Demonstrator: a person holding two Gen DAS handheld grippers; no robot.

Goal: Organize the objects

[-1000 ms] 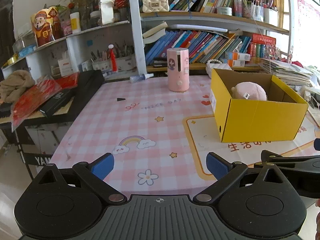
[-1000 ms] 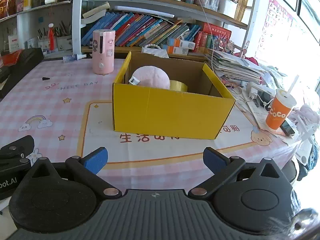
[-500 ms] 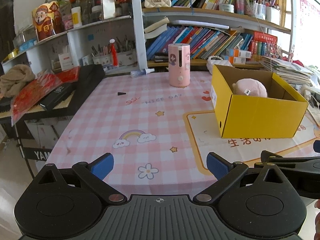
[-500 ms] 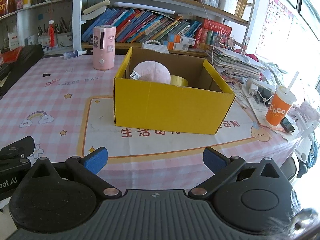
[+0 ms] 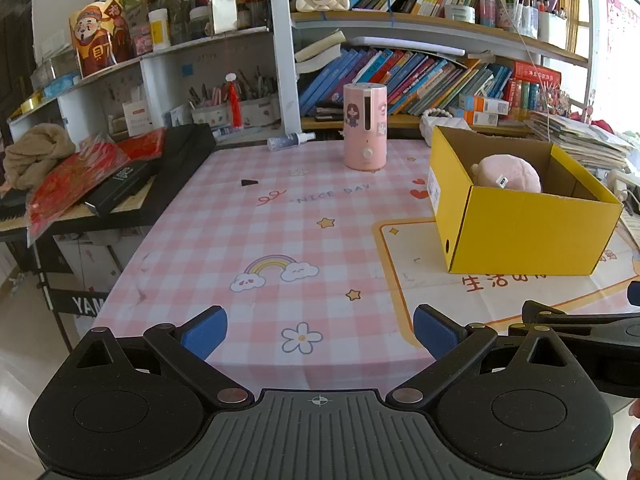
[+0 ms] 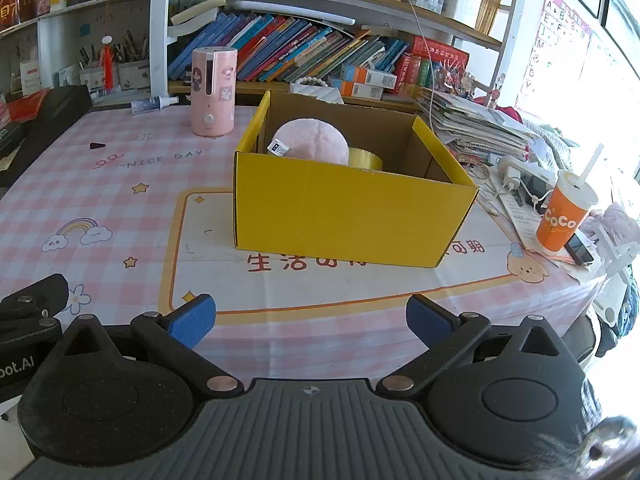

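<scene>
Standing upright toward the upper centre of the left wrist view, a pink cylindrical device (image 5: 365, 126) sits on the counter (image 5: 280, 224) beside a small spray bottle (image 5: 290, 141) lying on its side, with a tiny black triangular piece (image 5: 249, 182) alone on the cloth to the left. An orange CoCo cup (image 6: 564, 214) with a straw stands at the right edge of the right wrist view, near stacked papers (image 6: 476, 124) and a white charger (image 6: 516, 168). Nothing lies between either tool and the box.

The counter wears a pink checked cloth printed with a rainbow, stars and a flower; a white mat with an orange border (image 6: 224, 256) lies under the box. Bookshelves (image 5: 420, 72) crowded with books fill the back wall, and a black keyboard (image 5: 160, 176) sits at the left.

The yellow cardboard box (image 6: 344, 204) rests on the mat, open at the top, holding a pink plush toy (image 6: 310, 140) and a roll of yellow tape (image 6: 366, 159) just beside it. The left hand-held gripper (image 5: 320, 332) hangs over the near counter edge with its 2 blue pads spread apart and empty, the box up and to its right. The right hand-held gripper (image 6: 311, 318) is likewise spread wide and empty, the box straight above it in frame, well apart.
</scene>
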